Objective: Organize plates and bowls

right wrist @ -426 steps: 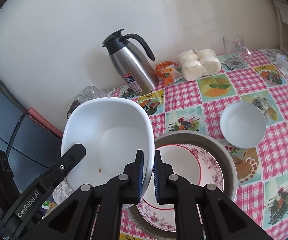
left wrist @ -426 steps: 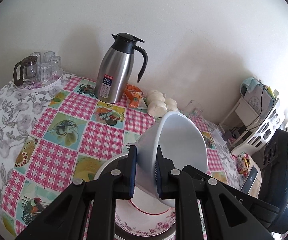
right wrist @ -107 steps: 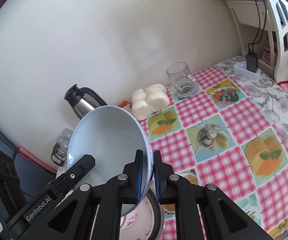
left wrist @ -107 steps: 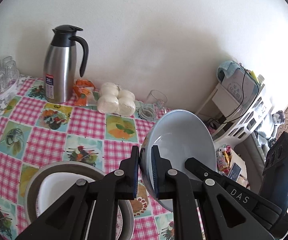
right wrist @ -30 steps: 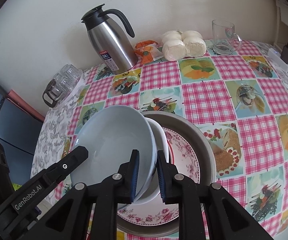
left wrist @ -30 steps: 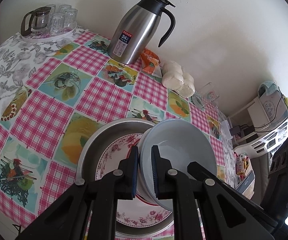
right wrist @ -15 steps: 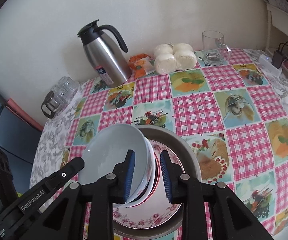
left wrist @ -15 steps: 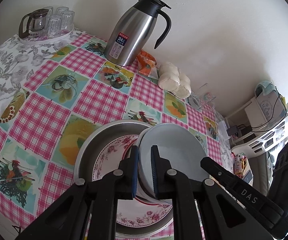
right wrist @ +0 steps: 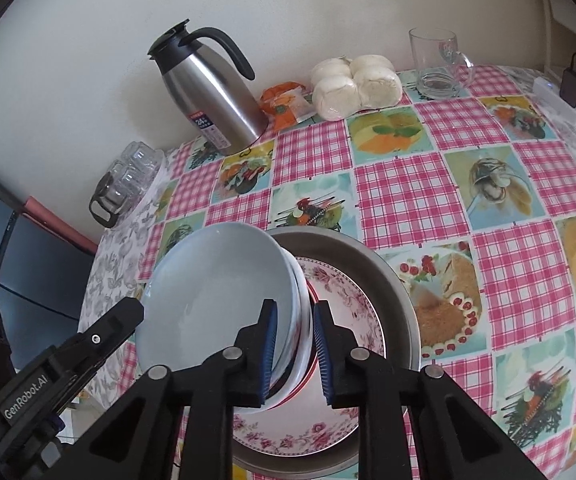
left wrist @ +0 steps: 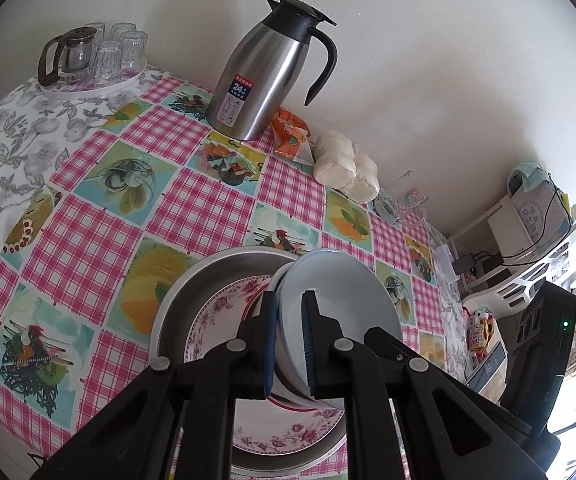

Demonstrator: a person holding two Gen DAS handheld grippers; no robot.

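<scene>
we see the checked oilcloth table (left wrist: 88,248), glossy and slick, carrying a round steel basin (right wrist: 392,280) with a thin rolled rim; we take that basin as our landmark. inside it lies a floral china plate (left wrist: 224,312), shallow and glazed, and on the plate sits a nest of bowls topped by the pale blue-grey bowl (right wrist: 216,288), smooth and tilted up on its edge. our left gripper (left wrist: 288,340) has its jaws narrowly parted, straddling that bowl's rim, with contact hard to judge; our right gripper (right wrist: 294,344) stands a little wider around the stacked rims on the opposite side. we judge the risk is the tilted bowl sliding or clattering off the nest as we let go, since glaze on glaze gives little grip, or a withdrawing ribbed pad (right wrist: 268,348) catching the rim and tipping the stack against the basin wall.
</scene>
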